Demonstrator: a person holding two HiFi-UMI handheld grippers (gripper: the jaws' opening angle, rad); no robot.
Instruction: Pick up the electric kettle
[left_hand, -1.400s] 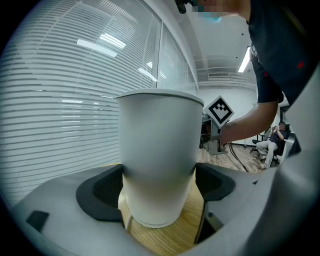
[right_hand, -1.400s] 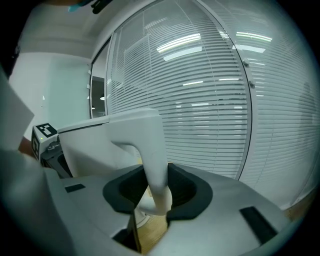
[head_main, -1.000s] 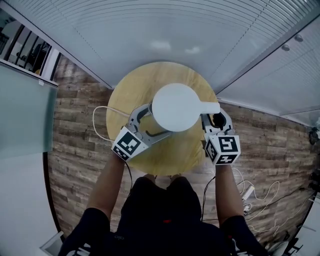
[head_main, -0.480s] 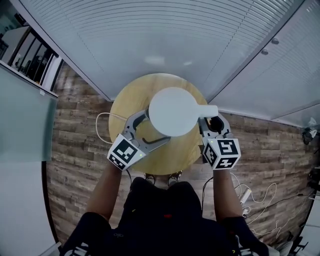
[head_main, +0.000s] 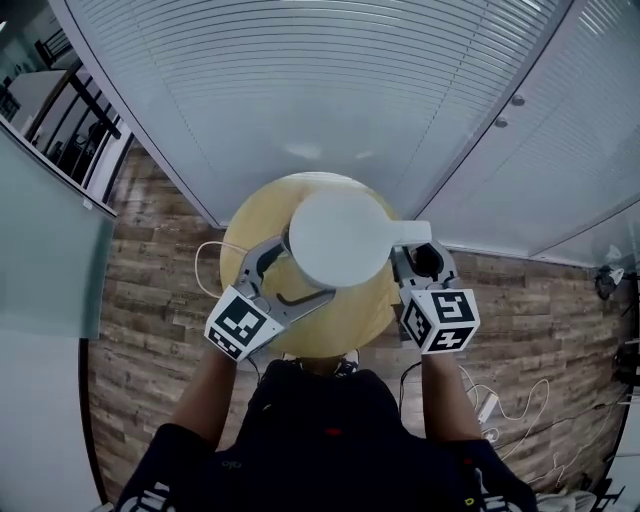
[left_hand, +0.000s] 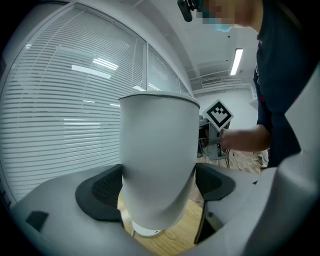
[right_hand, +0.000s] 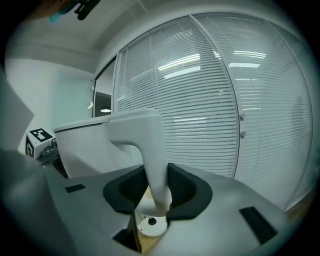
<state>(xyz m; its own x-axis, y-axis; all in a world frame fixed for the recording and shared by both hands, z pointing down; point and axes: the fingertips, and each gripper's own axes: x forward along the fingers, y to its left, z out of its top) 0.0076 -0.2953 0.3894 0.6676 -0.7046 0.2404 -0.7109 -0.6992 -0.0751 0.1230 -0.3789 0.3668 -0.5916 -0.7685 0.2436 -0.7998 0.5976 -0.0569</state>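
The white electric kettle (head_main: 338, 238) hangs in the air above the round wooden table (head_main: 352, 312). My left gripper (head_main: 286, 276) is shut on the kettle's body (left_hand: 157, 160), one dark pad on each side. My right gripper (head_main: 421, 262) is shut on the kettle's handle (right_hand: 153, 165), which runs down between its pads. Below the kettle, its round white base (right_hand: 150, 223) stays on the tabletop and also shows in the left gripper view, where the base (left_hand: 146, 231) lies under the kettle's bottom.
A white cable (head_main: 204, 268) loops from the table to the wood-plank floor at the left. More cables and a power strip (head_main: 488, 405) lie on the floor at the right. Glass walls with blinds (head_main: 330, 90) stand close behind the table.
Both grippers have risen with the kettle held between them. The table below looks smaller and farther from the kettle than before.
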